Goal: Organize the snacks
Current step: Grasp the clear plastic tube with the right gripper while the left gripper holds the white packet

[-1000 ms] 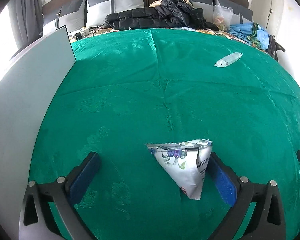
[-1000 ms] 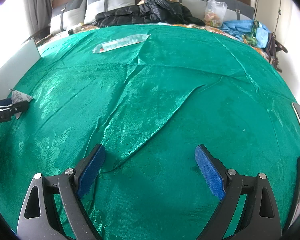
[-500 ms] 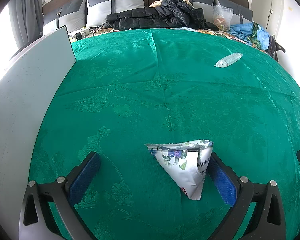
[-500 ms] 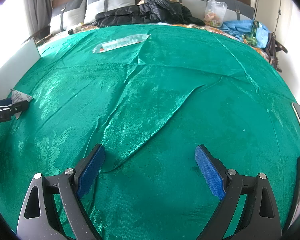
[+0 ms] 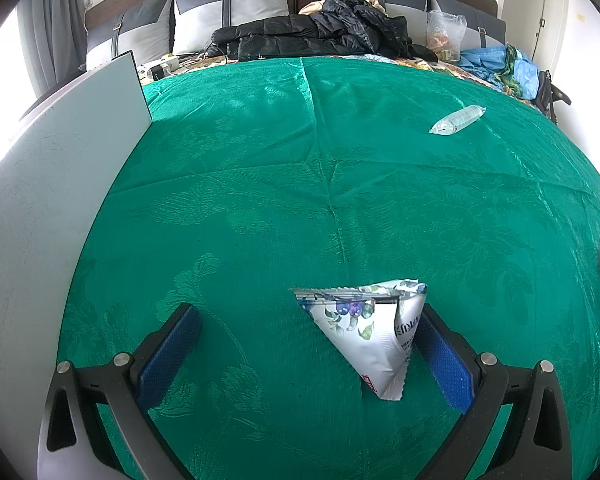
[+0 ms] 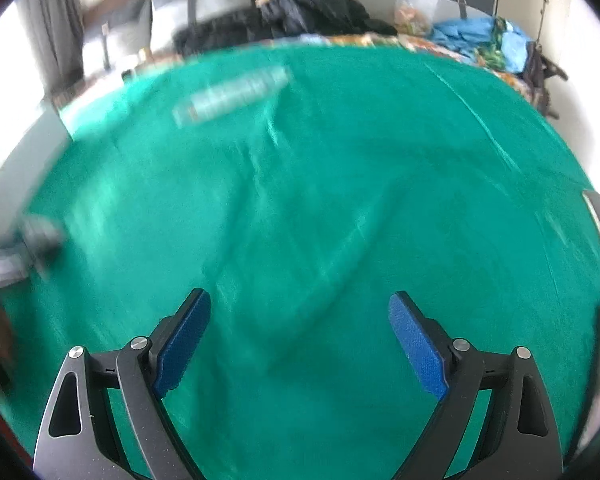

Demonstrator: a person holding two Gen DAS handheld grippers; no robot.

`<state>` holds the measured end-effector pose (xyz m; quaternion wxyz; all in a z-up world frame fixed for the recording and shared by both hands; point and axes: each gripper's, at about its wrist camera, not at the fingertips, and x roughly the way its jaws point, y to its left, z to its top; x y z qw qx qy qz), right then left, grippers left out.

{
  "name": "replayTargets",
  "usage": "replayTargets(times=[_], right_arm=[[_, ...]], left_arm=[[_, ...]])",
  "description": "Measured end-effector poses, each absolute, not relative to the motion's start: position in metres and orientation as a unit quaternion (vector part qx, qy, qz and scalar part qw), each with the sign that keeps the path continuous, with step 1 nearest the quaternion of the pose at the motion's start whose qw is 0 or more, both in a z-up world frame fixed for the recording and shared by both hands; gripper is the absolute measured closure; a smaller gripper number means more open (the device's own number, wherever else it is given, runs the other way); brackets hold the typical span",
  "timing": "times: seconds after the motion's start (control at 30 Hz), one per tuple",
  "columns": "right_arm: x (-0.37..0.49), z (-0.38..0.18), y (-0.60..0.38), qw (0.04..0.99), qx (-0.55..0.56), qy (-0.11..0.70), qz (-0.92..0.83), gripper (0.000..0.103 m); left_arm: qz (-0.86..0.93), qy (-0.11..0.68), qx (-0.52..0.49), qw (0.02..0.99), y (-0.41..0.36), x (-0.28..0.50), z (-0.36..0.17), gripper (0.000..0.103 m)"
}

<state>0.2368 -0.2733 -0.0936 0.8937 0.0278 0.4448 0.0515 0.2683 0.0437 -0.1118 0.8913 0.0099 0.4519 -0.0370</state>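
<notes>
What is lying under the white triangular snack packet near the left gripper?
Around the white snack packet only the green cloth shows, and the packet appears to rest on it. The cloth directly beneath is covered, so anything lying there cannot be seen.

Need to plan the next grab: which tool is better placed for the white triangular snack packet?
Left tool: the white triangular snack packet sits between its open fingers. The right tool is open over bare green cloth.

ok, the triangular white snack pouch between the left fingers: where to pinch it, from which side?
Probably pinch the snack pouch across its puffed middle, coming straight ahead as the left gripper already points. It lies on the green cloth against the right-side finger, crimped seam farthest away, narrow tip toward the camera; the gripper is open, so closing should catch it.
</notes>
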Motion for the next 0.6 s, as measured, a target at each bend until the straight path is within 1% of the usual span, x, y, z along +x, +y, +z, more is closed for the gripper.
replayTargets(times=[0.07, 0.13, 0.17, 0.3, 0.33, 0.4, 0.43, 0.47, 0.5, 0.53, 0.6], right_arm=[[0.271, -0.080, -0.262, 0.893, 0.067, 0.441, 0.068, 0.010], [0.324, -0.075, -0.249, 0.877, 0.128, 0.455, 0.086, 0.011], [0.347, -0.077, -0.244, 0.870, 0.148, 0.463, 0.084, 0.013], [0.436, -0.098, -0.224, 0.846, 0.203, 0.492, 0.029, 0.013], [0.445, -0.101, -0.219, 0.846, 0.203, 0.493, 0.021, 0.012], [0.459, -0.102, -0.200, 0.859, 0.157, 0.487, 0.002, 0.013], [0.462, -0.101, -0.192, 0.864, 0.126, 0.488, -0.007, 0.027], [0.461, -0.101, -0.185, 0.868, 0.093, 0.488, -0.018, 0.062], [0.458, -0.099, -0.182, 0.871, 0.070, 0.486, -0.020, 0.069], [0.454, -0.100, -0.184, 0.868, 0.077, 0.490, -0.002, 0.083], [0.441, -0.101, -0.188, 0.860, 0.069, 0.504, 0.035, 0.085]], left_arm=[[-0.037, 0.452, 0.010, 0.891, 0.043, 0.269, -0.112, 0.000], [-0.037, 0.452, 0.010, 0.891, 0.043, 0.269, -0.112, 0.000], [-0.037, 0.452, 0.010, 0.891, 0.043, 0.268, -0.112, 0.000], [-0.037, 0.452, 0.010, 0.891, 0.043, 0.268, -0.112, 0.000], [-0.037, 0.452, 0.009, 0.891, 0.043, 0.268, -0.112, 0.000], [-0.037, 0.452, 0.009, 0.891, 0.044, 0.269, -0.111, 0.000], [-0.037, 0.452, 0.009, 0.891, 0.044, 0.269, -0.111, 0.000], [-0.037, 0.452, 0.009, 0.891, 0.044, 0.269, -0.111, 0.000], [-0.037, 0.452, 0.009, 0.891, 0.044, 0.269, -0.111, 0.000], [-0.037, 0.452, 0.009, 0.891, 0.044, 0.269, -0.111, 0.000], [-0.037, 0.452, 0.009, 0.891, 0.045, 0.270, -0.111, 0.000]])
